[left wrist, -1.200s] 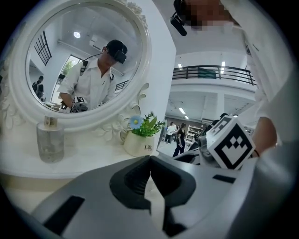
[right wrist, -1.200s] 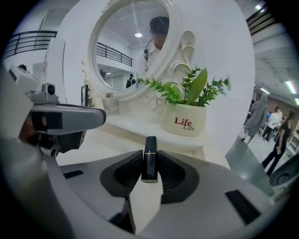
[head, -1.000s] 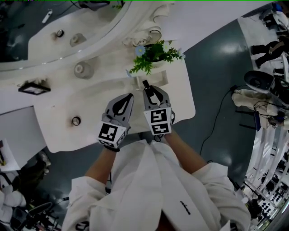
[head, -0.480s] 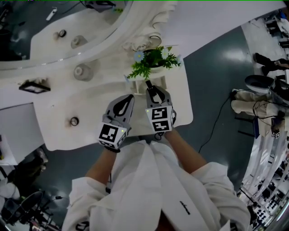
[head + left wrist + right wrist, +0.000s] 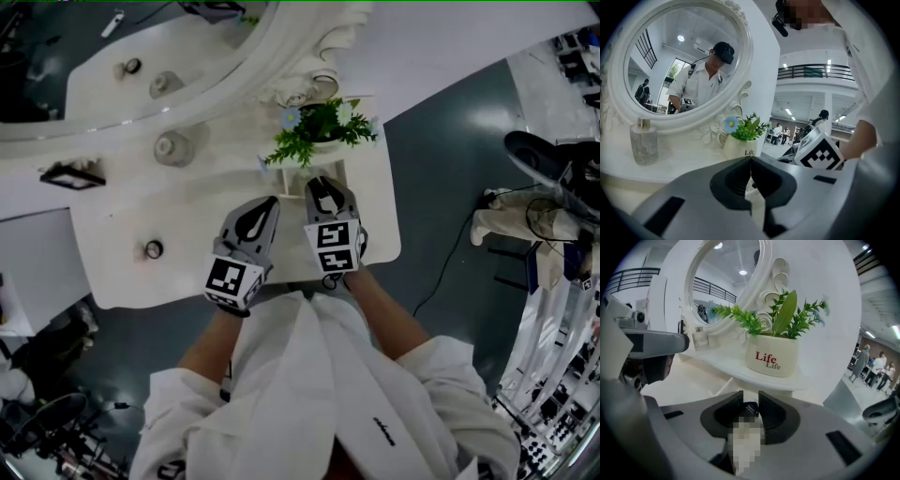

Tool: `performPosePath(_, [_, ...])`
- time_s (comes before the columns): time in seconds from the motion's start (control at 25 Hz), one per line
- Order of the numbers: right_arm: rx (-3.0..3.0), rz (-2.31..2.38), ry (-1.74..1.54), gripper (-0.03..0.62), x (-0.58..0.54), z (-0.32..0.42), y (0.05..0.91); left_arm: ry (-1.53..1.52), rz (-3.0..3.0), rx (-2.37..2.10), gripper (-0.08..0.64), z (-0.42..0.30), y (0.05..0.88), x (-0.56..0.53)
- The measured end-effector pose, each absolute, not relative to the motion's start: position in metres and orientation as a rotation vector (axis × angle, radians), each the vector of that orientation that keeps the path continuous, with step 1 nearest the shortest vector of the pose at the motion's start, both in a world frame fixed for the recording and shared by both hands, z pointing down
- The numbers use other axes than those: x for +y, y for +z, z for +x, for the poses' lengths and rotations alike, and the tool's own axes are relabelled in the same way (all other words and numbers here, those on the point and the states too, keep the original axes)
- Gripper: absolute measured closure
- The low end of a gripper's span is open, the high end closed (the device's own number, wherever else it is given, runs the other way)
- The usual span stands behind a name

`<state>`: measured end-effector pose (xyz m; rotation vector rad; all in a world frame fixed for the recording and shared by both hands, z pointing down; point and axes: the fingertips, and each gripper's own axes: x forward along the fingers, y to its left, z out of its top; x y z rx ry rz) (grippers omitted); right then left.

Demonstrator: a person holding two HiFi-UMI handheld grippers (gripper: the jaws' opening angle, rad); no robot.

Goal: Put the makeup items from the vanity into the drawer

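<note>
Over the white vanity top my two grippers hover side by side, just in front of the potted plant. My right gripper is shut on a slim makeup tube with a black cap; its body is hidden by a mosaic patch. My left gripper is shut, its tips touching with nothing between them. A glass perfume bottle stands by the mirror, and a small round jar sits near the vanity's front left. No drawer shows in any view.
A large oval mirror with a carved white frame backs the vanity. The "Life" plant pot stands on a small raised shelf close ahead of the right gripper. A black-framed object lies at the left. Dark floor surrounds the vanity.
Both grippers stay almost in place; the right one has drifted slightly to the right with the tube still in it. The tube's black tip pokes out less than before.
</note>
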<state>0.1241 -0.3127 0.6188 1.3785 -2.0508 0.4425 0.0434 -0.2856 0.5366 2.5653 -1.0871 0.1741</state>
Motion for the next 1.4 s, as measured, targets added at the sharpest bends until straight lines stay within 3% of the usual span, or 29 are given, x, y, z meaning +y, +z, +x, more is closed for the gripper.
performPosePath(0.44, [-2.067,1.384,0.418,0.472,-0.311,0.124,0.618,0.175,2.574,-1.09,0.534,0.042,0.539,-0.283])
performPosePath(0.68, [-2.146,1.358,0.416,0.339,-0.304,0.113,0.606,0.169,2.566,-1.084,0.534,0.042,0.534,-0.281])
performPosePath(0.88, [-2.182,1.394,0.379,0.327,-0.299,0.117,0.588,0.157,2.614,-1.078,0.534,0.041,0.526,-0.28])
performPosePath(1.08, [-2.214,1.491,0.335,0.375,-0.29,0.133,0.555,0.115,2.62,-1.085,0.534,0.037,0.506,-0.278])
performPosePath(1.4, [-2.276,1.666,0.344,0.565,-0.265,0.157,0.5,0.097,2.649,-1.129,0.534,0.015,0.479,-0.268])
